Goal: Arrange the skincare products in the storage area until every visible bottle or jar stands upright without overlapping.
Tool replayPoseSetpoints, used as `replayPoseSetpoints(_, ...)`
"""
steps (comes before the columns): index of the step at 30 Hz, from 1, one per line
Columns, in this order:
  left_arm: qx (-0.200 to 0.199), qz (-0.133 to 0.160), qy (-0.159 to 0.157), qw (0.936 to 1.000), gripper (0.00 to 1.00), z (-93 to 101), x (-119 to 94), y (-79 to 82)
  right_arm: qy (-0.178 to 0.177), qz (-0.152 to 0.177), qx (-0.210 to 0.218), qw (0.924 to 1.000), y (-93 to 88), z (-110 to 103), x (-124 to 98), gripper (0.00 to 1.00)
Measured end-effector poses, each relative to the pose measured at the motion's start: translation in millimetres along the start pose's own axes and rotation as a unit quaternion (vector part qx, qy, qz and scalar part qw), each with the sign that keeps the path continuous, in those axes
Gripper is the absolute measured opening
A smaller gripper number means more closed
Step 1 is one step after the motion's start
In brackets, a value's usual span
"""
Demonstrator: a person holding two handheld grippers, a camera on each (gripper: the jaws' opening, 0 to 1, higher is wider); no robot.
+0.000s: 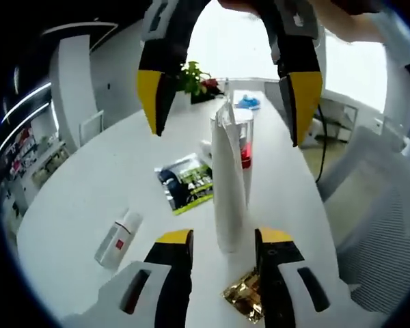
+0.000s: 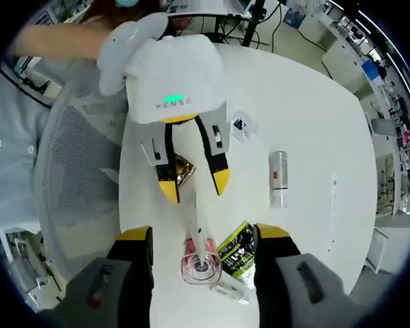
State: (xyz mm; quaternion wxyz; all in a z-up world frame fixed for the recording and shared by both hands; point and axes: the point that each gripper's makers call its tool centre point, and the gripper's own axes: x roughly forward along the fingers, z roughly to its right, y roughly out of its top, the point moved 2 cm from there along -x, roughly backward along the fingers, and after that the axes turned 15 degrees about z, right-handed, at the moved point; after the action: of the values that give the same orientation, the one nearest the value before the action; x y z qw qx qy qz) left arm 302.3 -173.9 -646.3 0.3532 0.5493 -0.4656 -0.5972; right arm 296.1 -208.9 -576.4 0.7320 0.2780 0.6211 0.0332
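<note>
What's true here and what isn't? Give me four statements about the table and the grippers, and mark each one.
1. The white tube stands upright on the table. True.
2. The white bottle with the red label stands upright. False: it lies on its side on the table.
3. The left gripper and the right gripper are both open. True.
4. The gold wrapper lies on top of the green packet. False: they lie apart, and the wrapper is close to the left gripper.
</note>
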Motion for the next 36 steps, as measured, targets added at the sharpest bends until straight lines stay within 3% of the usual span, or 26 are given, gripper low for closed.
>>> replayPoseSetpoints(9,-0.013,0.003,0.040,0.9991,0.45,0.2,-23.6,6.5,-0.045,0.030,0.030,0.9981,-7.1,8.5,-7.5,0.82)
replayPoseSetpoints(17,-0.026,0.002,0.086,0.9959,0.57,-1.4,-46.0,11.7,-0.069,0.061,0.058,0.9940,-14.7,-2.2,-19.1,0.87)
replayPoseSetpoints(22,-0.033,0.013,0.115,0.9928,0.67,-2.8,-59.2,21.4,-0.096,0.091,0.083,0.9877,-17.3,-10.5,-26.3,0.92)
replayPoseSetpoints(25,-0.035,0.021,0.134,0.9902,0.71,-4.0,-68.1,28.8,-0.118,0.104,0.091,0.9833,-24.4,-4.9,-30.0,0.94)
replayPoseSetpoints(27,-0.037,0.024,0.136,0.9896,0.73,-2.4,-71.9,31.9,-0.130,0.128,0.102,0.9779,-23.6,-1.8,-31.1,0.99)
replayPoseSetpoints(33,-0.045,0.029,0.149,0.9874,0.84,1.1,-81.8,38.2,-0.145,0.144,0.120,0.9716,-32.0,-8.2,-36.0,1.00)
replayPoseSetpoints(36,-0.047,0.028,0.155,0.9864,0.85,1.7,-86.2,38.0,-0.152,0.156,0.129,0.9674,-33.7,-13.9,-39.3,1.00)
